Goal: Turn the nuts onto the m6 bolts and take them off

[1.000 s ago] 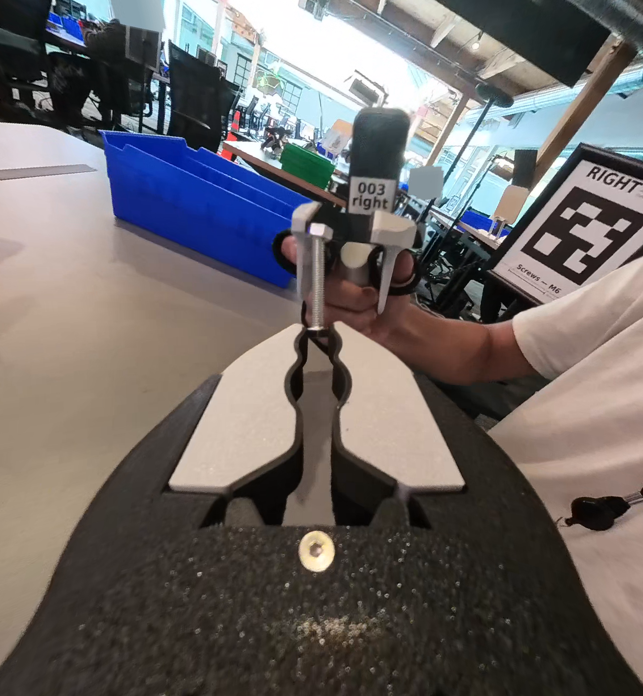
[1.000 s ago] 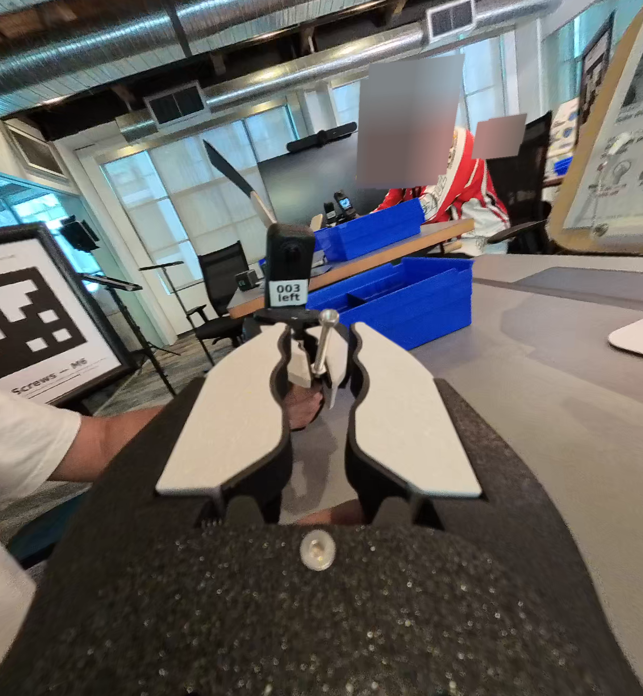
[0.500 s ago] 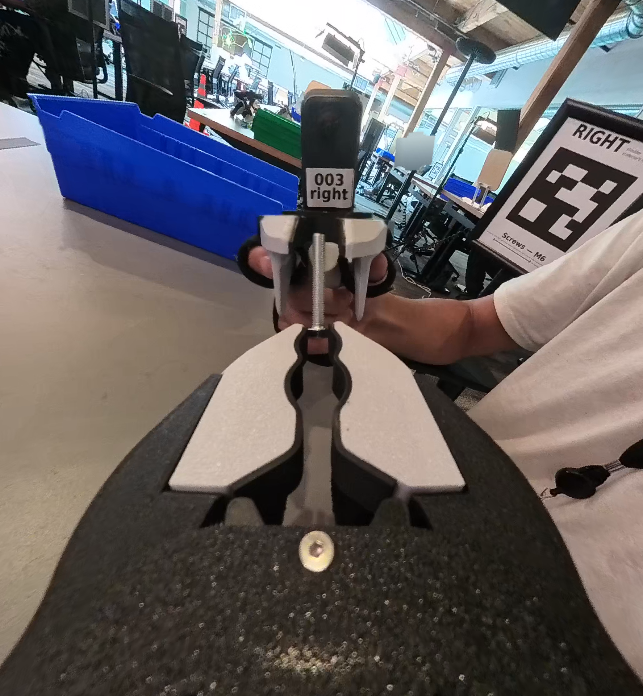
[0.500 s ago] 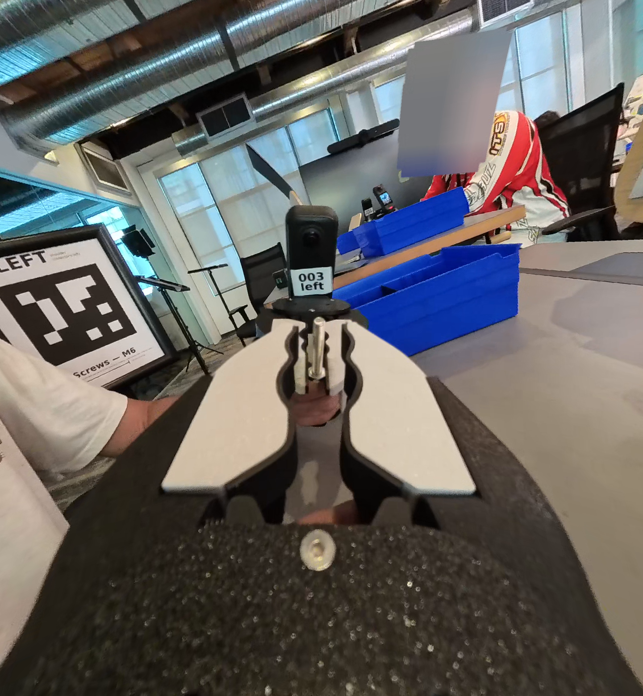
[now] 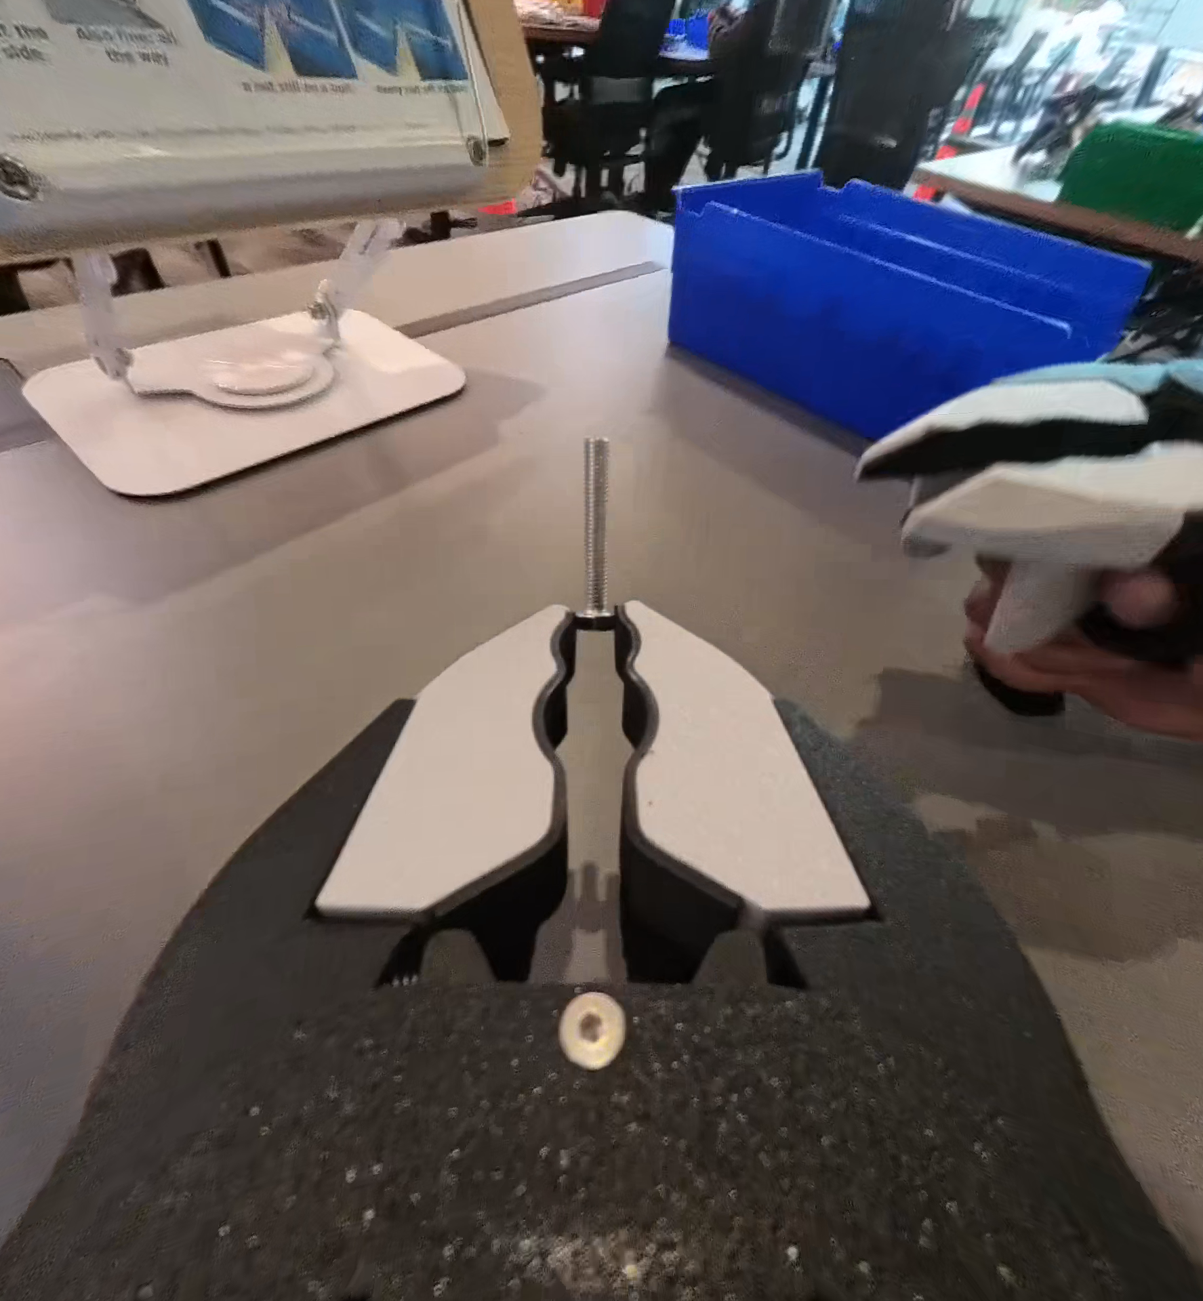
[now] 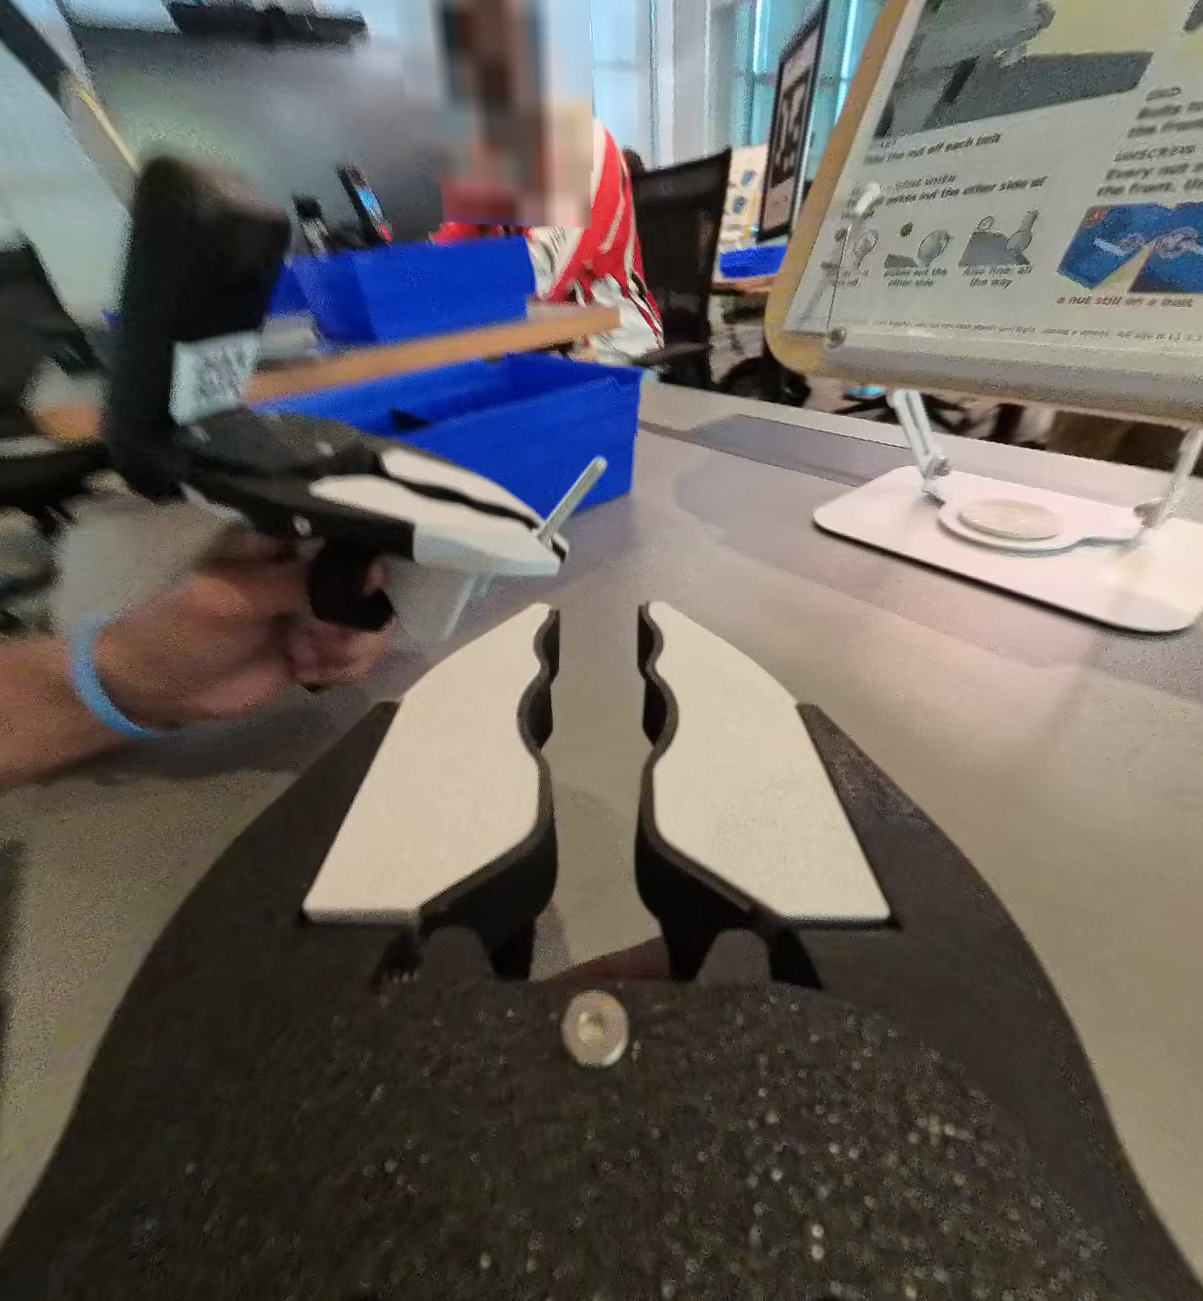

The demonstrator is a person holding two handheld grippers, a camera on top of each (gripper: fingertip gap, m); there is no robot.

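Left tongs (image 5: 595,619) clamp the bolt (image 5: 595,521) by its head; stiff, light, slippery steel. Right tongs (image 6: 597,619) stand apart, empty.

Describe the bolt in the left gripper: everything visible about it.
The bolt is a slim, silver, metal-looking screw, threaded along its whole visible shaft. Its head end sits pinched between the tips of the left gripper, the shaft pointing straight out ahead over the grey table. No nut shows on it. From the right wrist view it sticks up at a slant, in front of the blue bin, touching nothing else.
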